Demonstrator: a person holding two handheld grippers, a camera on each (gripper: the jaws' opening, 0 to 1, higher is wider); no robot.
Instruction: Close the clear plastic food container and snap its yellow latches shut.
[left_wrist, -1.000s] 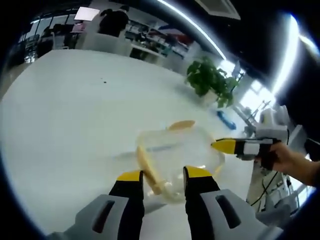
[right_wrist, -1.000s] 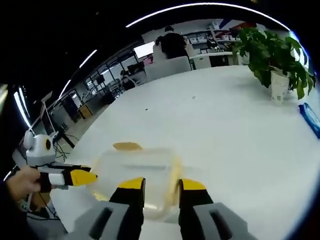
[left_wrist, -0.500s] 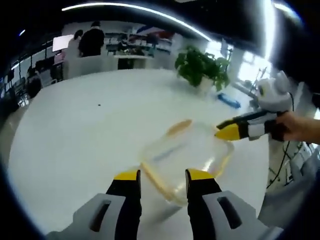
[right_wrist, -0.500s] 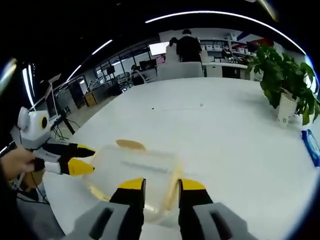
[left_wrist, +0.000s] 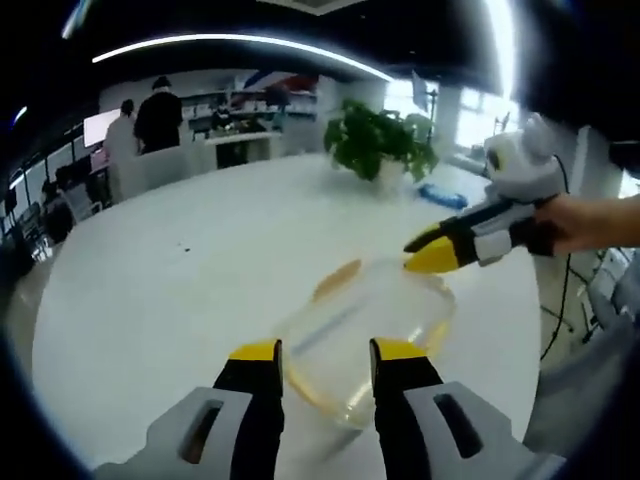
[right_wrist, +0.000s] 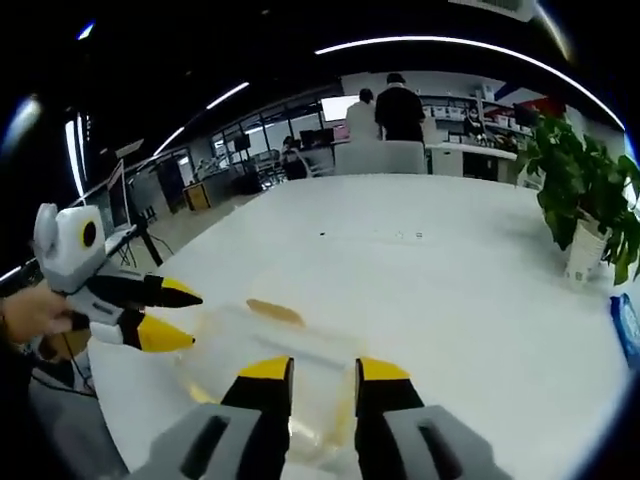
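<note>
Clear plastic makes up the 1 food container (left_wrist: 365, 335) lying on the white table (left_wrist: 180, 290), near its edge and just ahead of both grippers. In the left gripper view 2 yellow latches can be counted: 1 latch (left_wrist: 337, 280) on the far side, and another along the near-left rim that is blurred and partly hidden behind the jaws. In the right gripper view 1 latch (right_wrist: 274, 311) shows on the far side; the container (right_wrist: 270, 360) itself is faint there, and its near part is cut off by the jaws.

2 grippers are in play. The left gripper (left_wrist: 322, 352) has its jaws parted narrowly with nothing between them; seen from the right gripper view, it (right_wrist: 180, 315) is open beside the container's left edge. The right gripper (right_wrist: 311, 368) is also narrowly parted and empty; from the left view, its tips (left_wrist: 425, 255) look nearly together above the container's far corner, held by a hand (left_wrist: 590, 222).

1 potted plant (left_wrist: 378, 145) stands well back, and 2 people (right_wrist: 388, 105) stand beyond the table.
</note>
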